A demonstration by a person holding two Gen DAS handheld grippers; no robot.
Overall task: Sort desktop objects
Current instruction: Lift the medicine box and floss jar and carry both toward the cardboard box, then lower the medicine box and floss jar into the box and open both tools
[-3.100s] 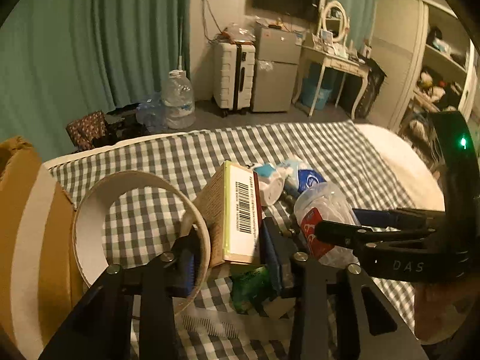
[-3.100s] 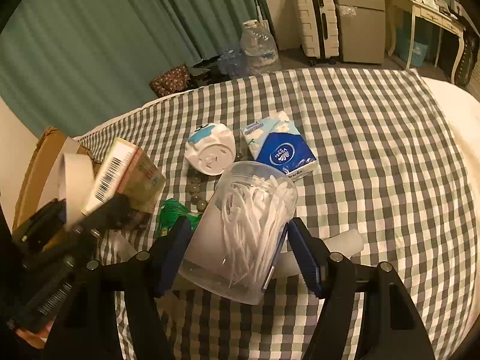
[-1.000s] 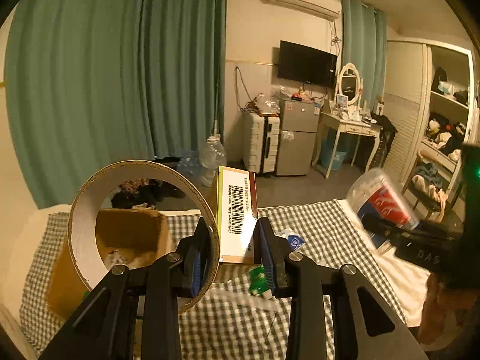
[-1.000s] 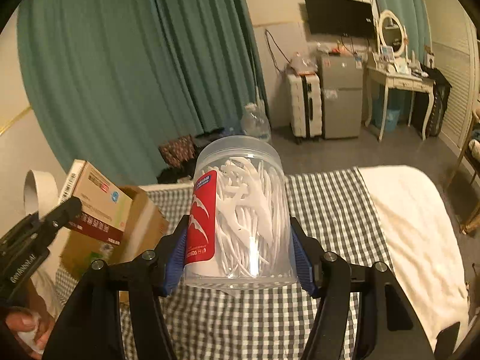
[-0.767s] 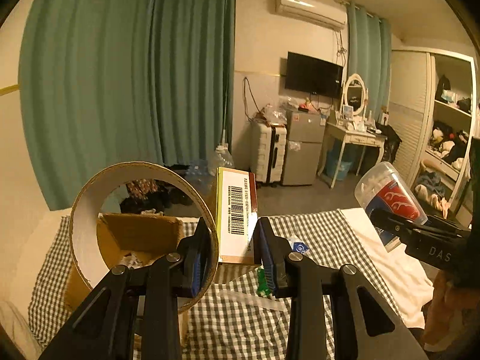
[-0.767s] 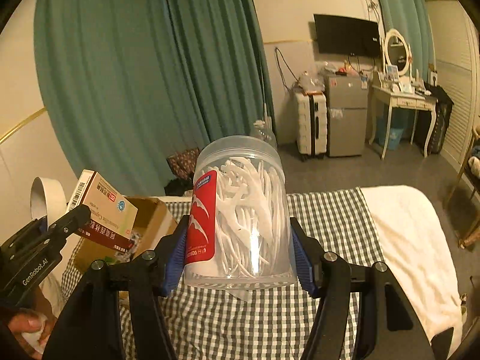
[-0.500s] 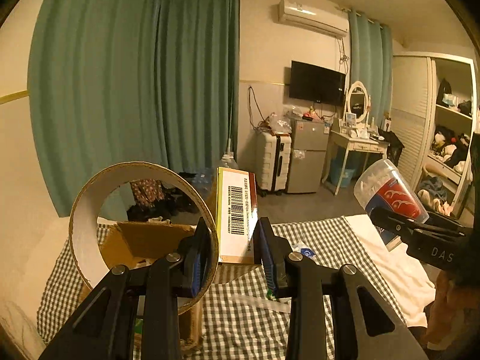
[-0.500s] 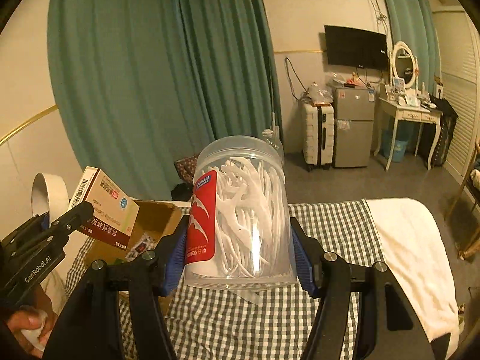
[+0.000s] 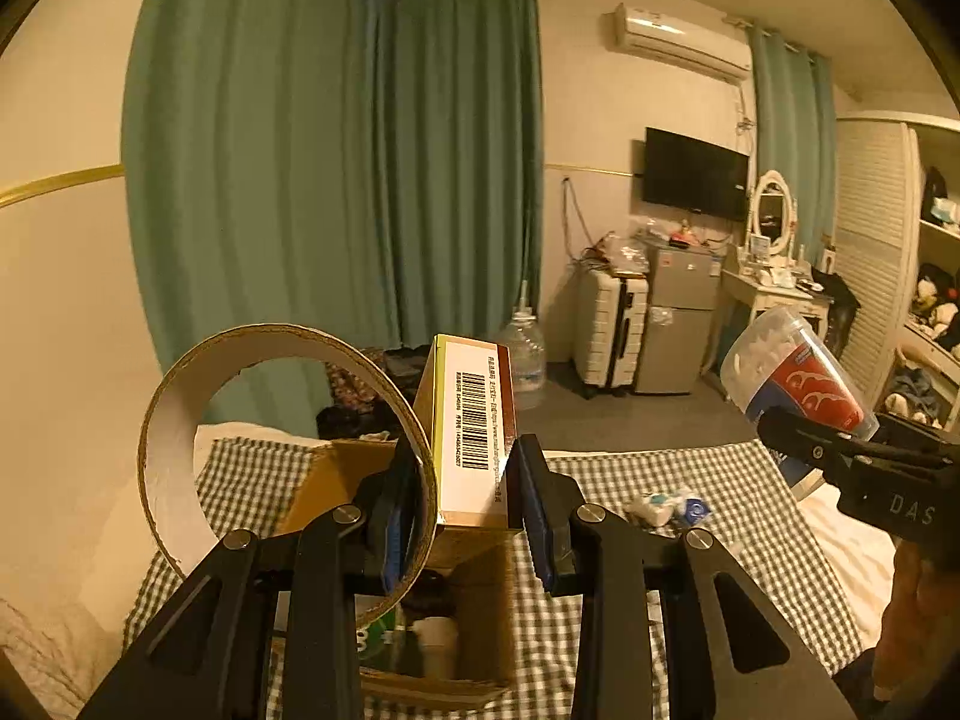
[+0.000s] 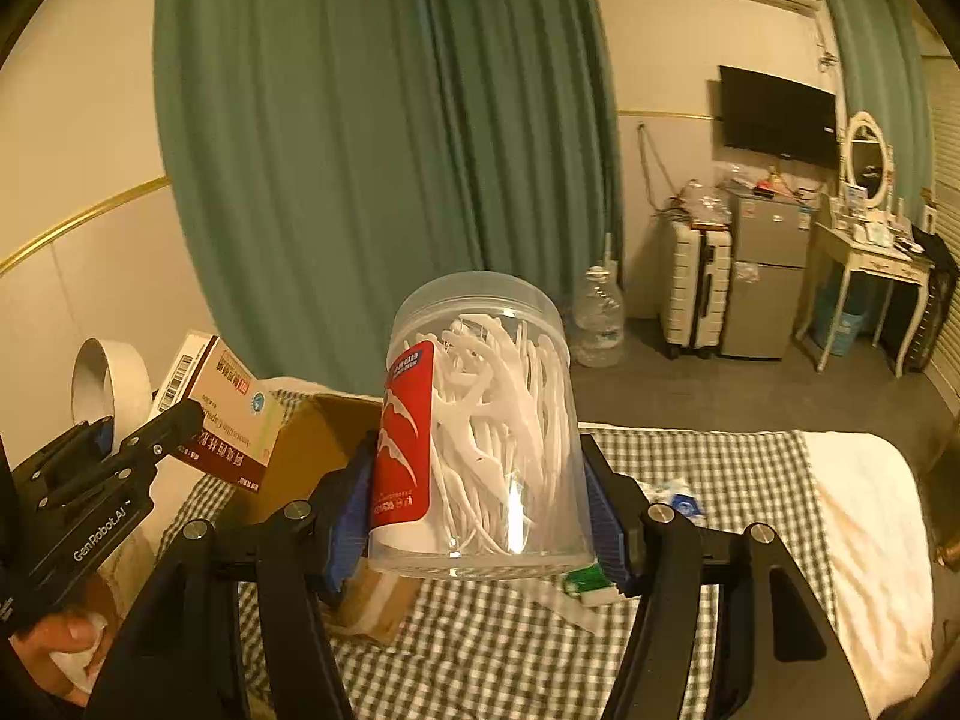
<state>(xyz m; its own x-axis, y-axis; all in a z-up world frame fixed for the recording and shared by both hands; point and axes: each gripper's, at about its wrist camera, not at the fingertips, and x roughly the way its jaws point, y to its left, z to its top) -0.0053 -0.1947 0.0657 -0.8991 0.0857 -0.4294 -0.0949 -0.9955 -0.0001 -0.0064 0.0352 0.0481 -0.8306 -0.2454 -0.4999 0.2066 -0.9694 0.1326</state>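
Two grippers hang above a bed with a checked cover (image 9: 708, 480), with open air round both. Under the left gripper (image 9: 465, 495) sits an open cardboard box (image 9: 480, 576) near the bed's left edge; the cover beyond it to the right is mostly bare as far as a white blanket (image 10: 864, 510). Only the left wrist view looks down into the box, where a few items lie. Only the right wrist view shows a green packet (image 10: 591, 582) on the cover under the right gripper (image 10: 480, 510). The left jaws are narrowly set, pinching a small barcoded carton (image 9: 474, 432) together with a wide tape roll (image 9: 174, 456). The right jaws are spread about halfway, pressing both sides of a clear floss-pick jar (image 10: 480, 438), held upright
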